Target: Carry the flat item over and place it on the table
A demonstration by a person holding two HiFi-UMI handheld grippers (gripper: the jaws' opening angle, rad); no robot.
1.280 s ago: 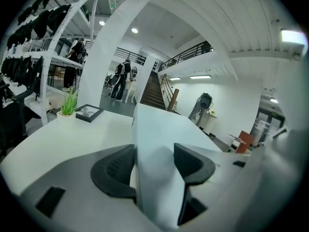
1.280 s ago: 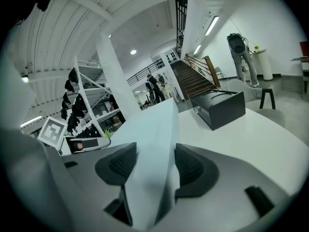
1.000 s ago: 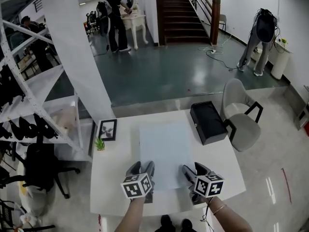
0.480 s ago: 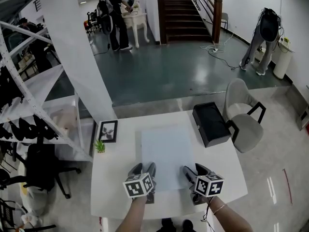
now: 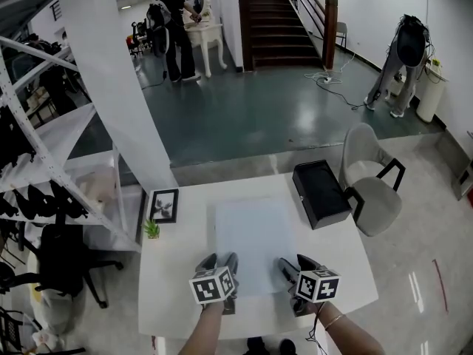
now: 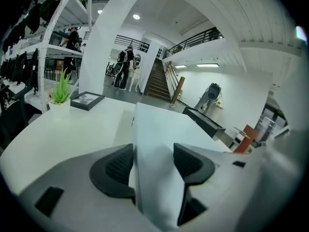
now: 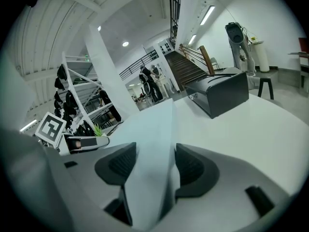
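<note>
A flat pale-white sheet (image 5: 253,242) lies spread over the middle of the white table (image 5: 177,261). My left gripper (image 5: 224,267) is shut on its near left edge, and the sheet (image 6: 154,139) runs up between the dark pads (image 6: 115,168). At the near right edge my right gripper (image 5: 290,271) is shut on the same sheet (image 7: 149,149), which passes between its pads (image 7: 190,168). The sheet looks level with the tabletop; whether it rests on it I cannot tell.
A black box (image 5: 319,193) sits at the table's far right, with a grey chair (image 5: 367,176) beside it. A framed picture (image 5: 163,204) and a small green plant (image 5: 151,229) stand at the far left. White shelving (image 5: 52,161) rises to the left. People stand far off.
The view has shifted slightly; the sheet and both grippers hold almost the same place over the table, perhaps a little nearer the front edge.
</note>
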